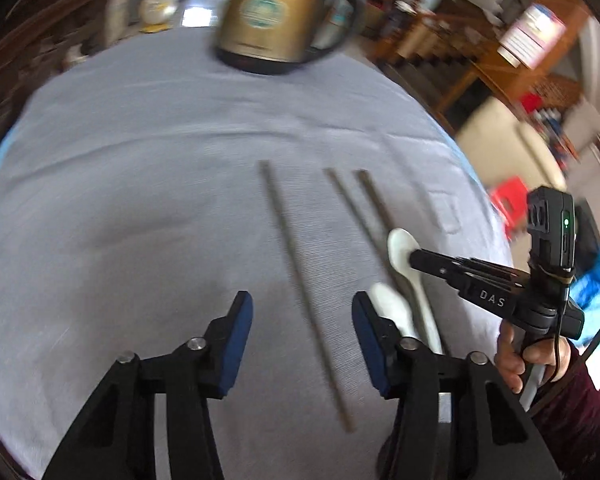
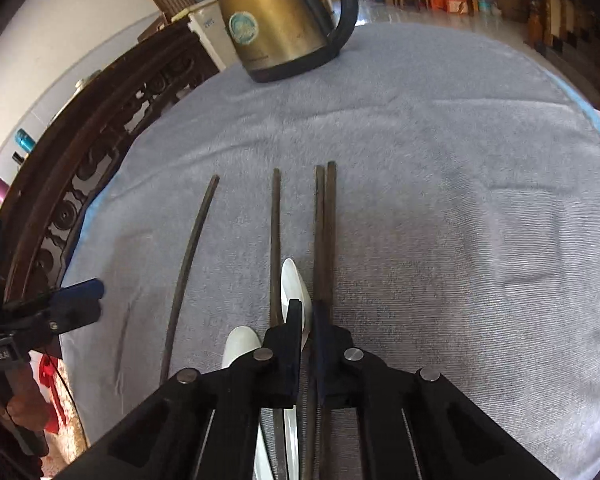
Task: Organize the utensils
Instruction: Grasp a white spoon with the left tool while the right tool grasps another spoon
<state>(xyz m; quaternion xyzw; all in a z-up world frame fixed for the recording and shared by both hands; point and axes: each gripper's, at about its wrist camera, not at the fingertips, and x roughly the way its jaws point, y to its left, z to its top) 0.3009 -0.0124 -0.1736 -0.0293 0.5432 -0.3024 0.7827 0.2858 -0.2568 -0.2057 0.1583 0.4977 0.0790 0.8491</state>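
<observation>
Table (image 2: 440, 128) under a pale grey-blue cloth fills both views; a gold kettle (image 2: 278, 20) with a black handle stands at the top centre of each frame, well apart from the utensils.

Four dark chopsticks lie roughly parallel in the middle of the right wrist view: a lone chopstick (image 2: 188, 256) at the left, a second chopstick (image 2: 276, 236) at the centre, and a touching pair of chopsticks (image 2: 326, 236) just right of centre. Two white spoons sit among them: the upper spoon (image 2: 294, 284) lies between the second chopstick and the pair, and the lower spoon (image 2: 240, 346) shows just left of the right gripper's left finger.

The right gripper (image 2: 306, 312) is low over the upper spoon, its jaws drawn to a narrow gap; whether they actually pinch the spoon or a chopstick of the pair beside it I cannot tell. The left gripper (image 1: 302, 312) hovers at the bottom of its own view with jaws wide apart and holding nothing, the lone chopstick (image 1: 304, 296) running between them on the cloth.

Judging by this, the step in hand is picking or nudging the upper spoon out from between the sticks. The next move likely calls for a clean lift that leaves the neighbouring chopsticks undisturbed, then grouping the spoons apart from the chopsticks.
</observation>
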